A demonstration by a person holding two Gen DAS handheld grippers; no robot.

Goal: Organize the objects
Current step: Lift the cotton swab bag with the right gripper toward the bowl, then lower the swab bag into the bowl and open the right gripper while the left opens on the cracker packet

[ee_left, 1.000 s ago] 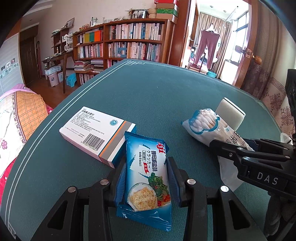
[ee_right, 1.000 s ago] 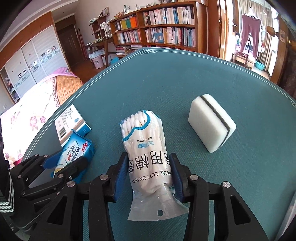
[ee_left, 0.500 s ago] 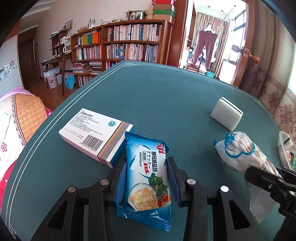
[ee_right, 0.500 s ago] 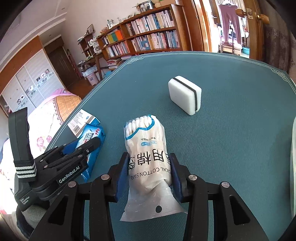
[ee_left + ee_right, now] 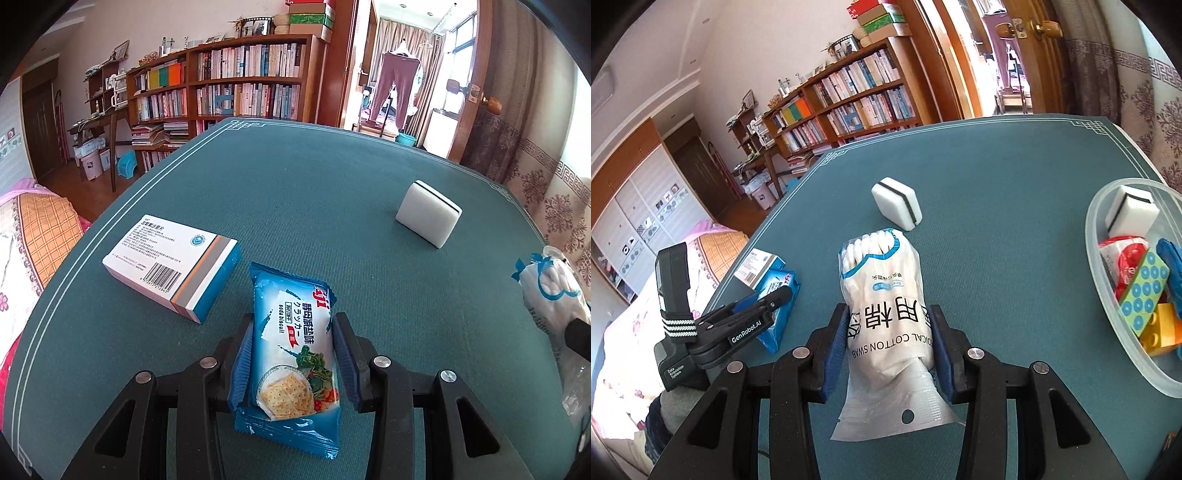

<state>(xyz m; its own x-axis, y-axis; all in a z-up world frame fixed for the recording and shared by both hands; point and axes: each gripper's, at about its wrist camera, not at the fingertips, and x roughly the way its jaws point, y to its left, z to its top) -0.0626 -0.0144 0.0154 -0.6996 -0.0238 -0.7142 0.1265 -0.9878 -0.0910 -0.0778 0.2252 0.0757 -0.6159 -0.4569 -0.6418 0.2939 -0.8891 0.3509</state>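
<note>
My left gripper is shut on a blue soda-cracker packet, which sticks out forward between the blue pads over the green table. My right gripper is shut on a clear bag of cotton swabs, held above the table. The same bag shows at the right edge of the left wrist view. In the right wrist view the left gripper with its cracker packet appears at the left.
A white and blue medicine box lies left of the cracker packet. A white sponge with a dark stripe stands mid-table. At the right a clear plastic bowl holds another sponge, toy bricks and other items. Table edges curve away left and far.
My right gripper has carried the cotton-swab bag to the right and a little up, rolling as it went, and the clear bowl has come into its view. The left gripper has stayed put.
</note>
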